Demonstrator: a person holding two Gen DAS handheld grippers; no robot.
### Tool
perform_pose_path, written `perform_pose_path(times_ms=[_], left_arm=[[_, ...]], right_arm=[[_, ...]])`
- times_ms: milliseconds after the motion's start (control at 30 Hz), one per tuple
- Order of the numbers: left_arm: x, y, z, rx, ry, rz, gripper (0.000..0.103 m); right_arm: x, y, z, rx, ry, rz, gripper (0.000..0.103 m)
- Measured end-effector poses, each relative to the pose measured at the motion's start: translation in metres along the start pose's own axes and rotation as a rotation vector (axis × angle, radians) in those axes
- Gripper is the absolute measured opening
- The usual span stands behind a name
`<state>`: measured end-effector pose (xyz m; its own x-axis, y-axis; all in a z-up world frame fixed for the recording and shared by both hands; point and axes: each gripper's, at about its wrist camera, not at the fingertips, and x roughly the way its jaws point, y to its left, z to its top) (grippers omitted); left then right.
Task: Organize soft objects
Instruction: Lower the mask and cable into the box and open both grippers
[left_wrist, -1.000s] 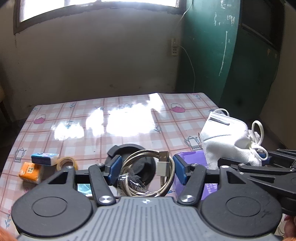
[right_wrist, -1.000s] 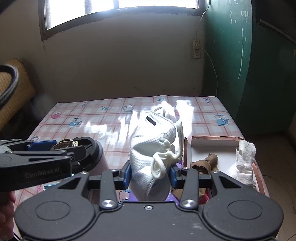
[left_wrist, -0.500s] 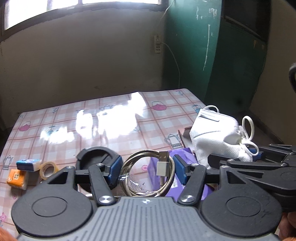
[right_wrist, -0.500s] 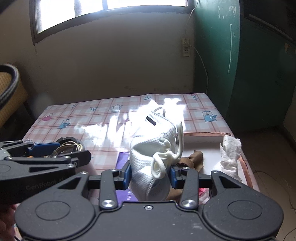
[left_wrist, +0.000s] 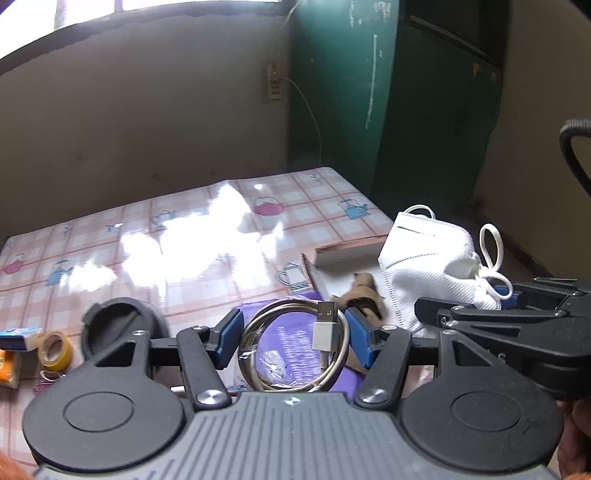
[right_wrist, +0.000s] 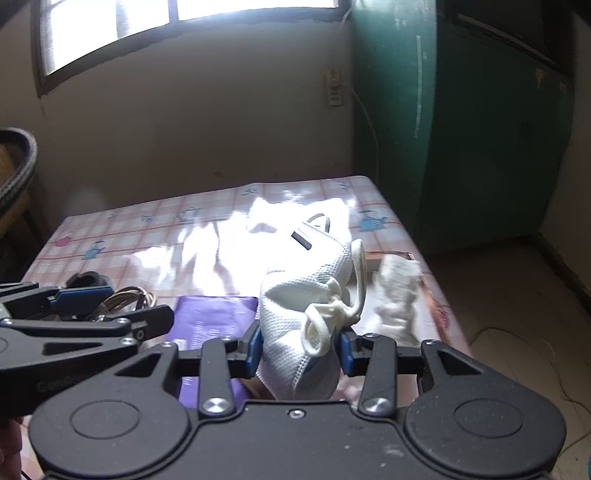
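Note:
My left gripper (left_wrist: 293, 338) is shut on a coiled USB cable (left_wrist: 295, 350) and holds it above a purple packet (left_wrist: 291, 350). My right gripper (right_wrist: 299, 345) is shut on a white face mask (right_wrist: 303, 295) with knotted ear loops; the mask also shows at the right of the left wrist view (left_wrist: 428, 266). The mask hangs over a shallow cardboard box (left_wrist: 343, 254) at the table's right edge. The box holds a brown object (left_wrist: 364, 288) and a crumpled white tissue (right_wrist: 397, 291).
A pink checked tablecloth (left_wrist: 184, 243) covers the table. A black round lid (left_wrist: 118, 325), a tape roll (left_wrist: 55, 349), a small blue-white box (left_wrist: 20, 338) and an orange packet (left_wrist: 7, 369) lie at the left. A green door (right_wrist: 461, 129) stands right of the table.
Both grippers have moved right, keeping their loads. The cable has gone from above the black lid to above the purple packet, and the mask is nearer the cardboard box.

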<state>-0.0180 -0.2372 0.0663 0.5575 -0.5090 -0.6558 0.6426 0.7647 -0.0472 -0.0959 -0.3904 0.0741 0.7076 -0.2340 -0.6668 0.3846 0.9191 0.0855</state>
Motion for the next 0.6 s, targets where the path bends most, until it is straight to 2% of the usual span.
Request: perform_pose_path(times_ms=[467, 567, 600], left_arm=[[0.029, -0.047, -0.009, 0.048, 0.038, -0.119, 0.062], [0.03, -0.063, -0.015, 0.057, 0.041, -0.168, 0.063], [0.032, -0.064, -0.016, 0.055, 0.048, -0.188, 0.062]], right_arm=[[0.002, -0.064, -0.017, 0.063, 0.038, -0.074, 0.05], [0.004, -0.072, -0.02, 0.069, 0.05, -0.081, 0.051], [0.005, -0.074, -0.021, 0.071, 0.056, -0.085, 0.055]])
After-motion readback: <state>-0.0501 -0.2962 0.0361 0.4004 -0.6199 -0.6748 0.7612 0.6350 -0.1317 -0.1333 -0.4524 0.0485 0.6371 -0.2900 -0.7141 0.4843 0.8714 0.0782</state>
